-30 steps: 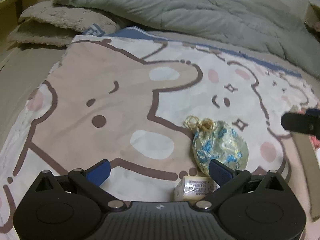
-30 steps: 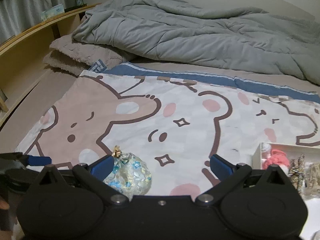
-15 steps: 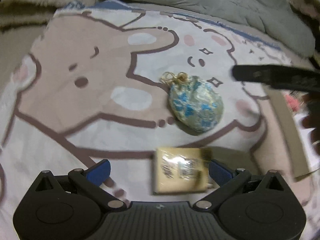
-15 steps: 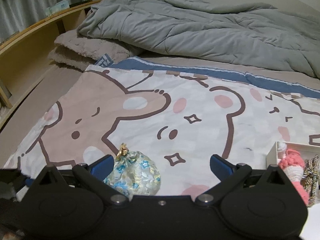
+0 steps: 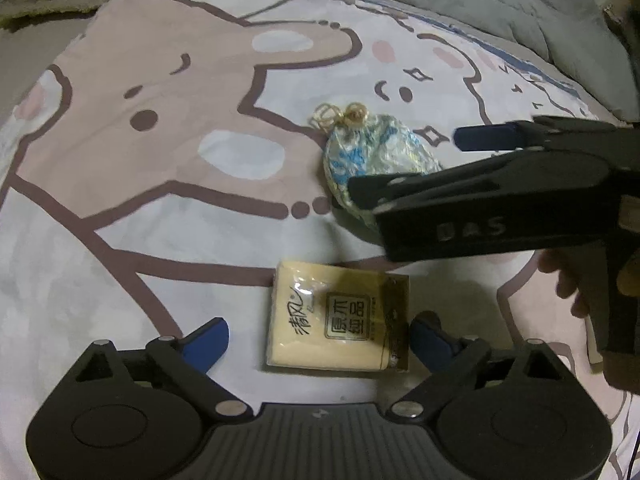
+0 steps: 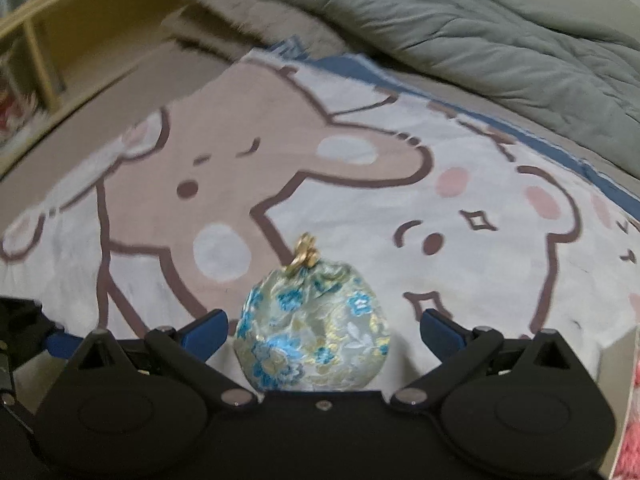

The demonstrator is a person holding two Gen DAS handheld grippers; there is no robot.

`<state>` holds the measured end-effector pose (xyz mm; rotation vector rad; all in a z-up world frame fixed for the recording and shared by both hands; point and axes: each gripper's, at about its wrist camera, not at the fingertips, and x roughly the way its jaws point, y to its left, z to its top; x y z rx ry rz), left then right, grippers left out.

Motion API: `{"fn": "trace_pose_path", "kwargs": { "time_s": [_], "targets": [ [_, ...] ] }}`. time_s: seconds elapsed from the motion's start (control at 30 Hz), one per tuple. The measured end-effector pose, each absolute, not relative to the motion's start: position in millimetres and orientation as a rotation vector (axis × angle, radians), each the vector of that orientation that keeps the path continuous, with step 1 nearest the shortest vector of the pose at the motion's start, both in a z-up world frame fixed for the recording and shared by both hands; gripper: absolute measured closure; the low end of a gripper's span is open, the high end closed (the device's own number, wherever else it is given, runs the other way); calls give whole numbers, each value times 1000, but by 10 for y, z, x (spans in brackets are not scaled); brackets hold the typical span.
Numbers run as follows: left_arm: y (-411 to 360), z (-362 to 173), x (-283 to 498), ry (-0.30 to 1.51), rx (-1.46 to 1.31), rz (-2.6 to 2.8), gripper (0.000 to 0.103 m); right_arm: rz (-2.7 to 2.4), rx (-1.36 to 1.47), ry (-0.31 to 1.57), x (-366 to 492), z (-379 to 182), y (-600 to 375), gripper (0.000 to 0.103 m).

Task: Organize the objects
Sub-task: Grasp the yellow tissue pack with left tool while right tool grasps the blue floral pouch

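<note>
A blue-and-gold brocade drawstring pouch [image 5: 372, 156] lies on the cartoon bear blanket [image 5: 160, 120]. A yellow tissue pack [image 5: 340, 320] lies just in front of it. My left gripper [image 5: 320, 338] is open, its fingers on either side of the tissue pack. My right gripper [image 6: 322, 328] is open with the pouch [image 6: 316, 336] between its fingers, apart from both. The right gripper also shows in the left wrist view [image 5: 500, 188], reaching in from the right over the pouch.
A grey quilt [image 6: 480, 28] is bunched at the head of the bed, next to a fuzzy beige pillow [image 6: 240, 12]. A wooden shelf [image 6: 60, 48] runs along the left. A white box edge with pink yarn [image 6: 632, 440] sits at the far right.
My right gripper moved left and forward until the pouch sits between its fingers. My left gripper pulled back and tilted down, bringing the tissue pack between its fingers.
</note>
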<state>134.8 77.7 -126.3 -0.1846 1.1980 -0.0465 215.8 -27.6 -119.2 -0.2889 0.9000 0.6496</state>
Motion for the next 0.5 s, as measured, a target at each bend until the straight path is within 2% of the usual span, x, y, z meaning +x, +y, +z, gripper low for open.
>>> {"fn": "trace_pose_path", "kwargs": {
  "time_s": [0.1, 0.23, 0.33, 0.5],
  "targets": [
    [744, -1293, 1359, 1197, -169, -48, 12, 681, -343, 920, 2174, -1282, -207, 0],
    [717, -1282, 1370, 1179, -160, -69, 26, 704, -386, 945, 2205, -1394, -157, 0],
    [682, -1274, 1373, 1177, -130, -86, 29, 670, -397, 937, 2235, -1446, -148, 0],
    [722, -1243, 1373, 1173, -131, -109, 30, 683, -355, 935, 2207, -1462, -156, 16]
  ]
}}
